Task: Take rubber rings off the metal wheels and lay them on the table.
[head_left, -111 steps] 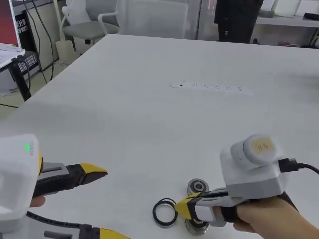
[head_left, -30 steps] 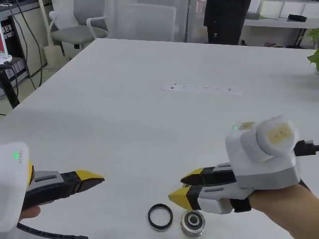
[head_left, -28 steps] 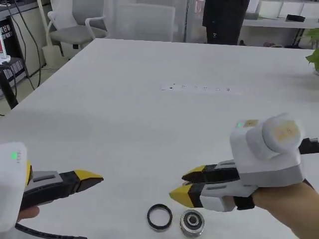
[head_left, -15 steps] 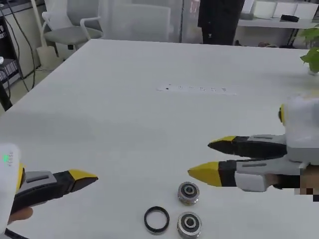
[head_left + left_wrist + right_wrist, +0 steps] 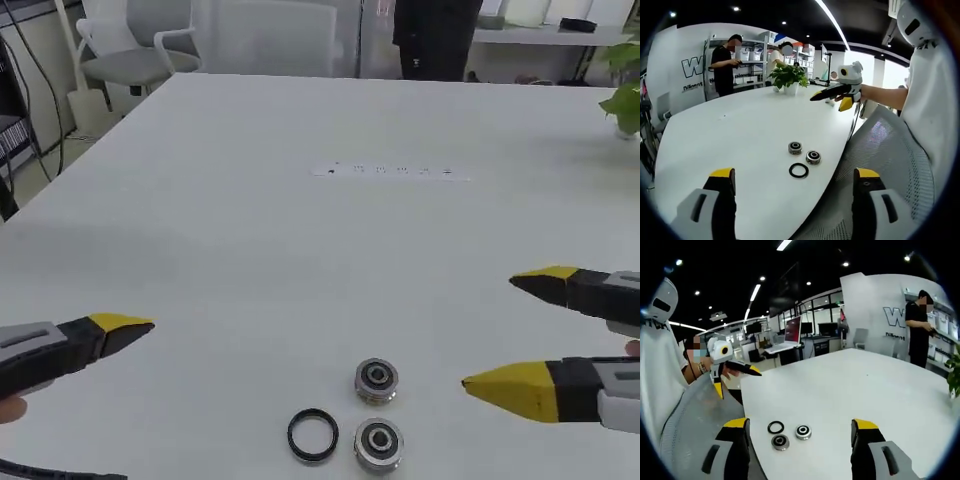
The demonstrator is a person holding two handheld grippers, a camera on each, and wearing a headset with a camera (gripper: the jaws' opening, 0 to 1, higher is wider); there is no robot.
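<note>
Left gripper (image 5: 737, 381) is hanging by the near-left part of the table (image 5: 300, 230), with its jaws standing wide apart and gripping nothing. In the head view one yellow-tipped jaw is reaching in from the left, well apart from the parts. A black rubber ring (image 5: 313, 436) is lying flat on the white top, close to the near edge and about midway along it. Just right of it, with a narrow gap showing, the nearer metal wheel (image 5: 378, 443) is lying on its side. The second metal wheel (image 5: 376, 380) is sitting just beyond that one, farther from the edge and apart from it. Cannot tell whether either wheel is wearing a ring. Right gripper (image 5: 488, 332) is hanging right of the wheels and clear of them, its jaws spread wide and holding nothing. Farther back, a white power strip (image 5: 390, 171) is lying flat on the table top toward the far edge. An office chair (image 5: 130, 50) is standing past the far-left corner, a person (image 5: 430, 35) is standing beyond the far edge, and a green plant (image 5: 625, 100) is showing by the far-right corner.
</note>
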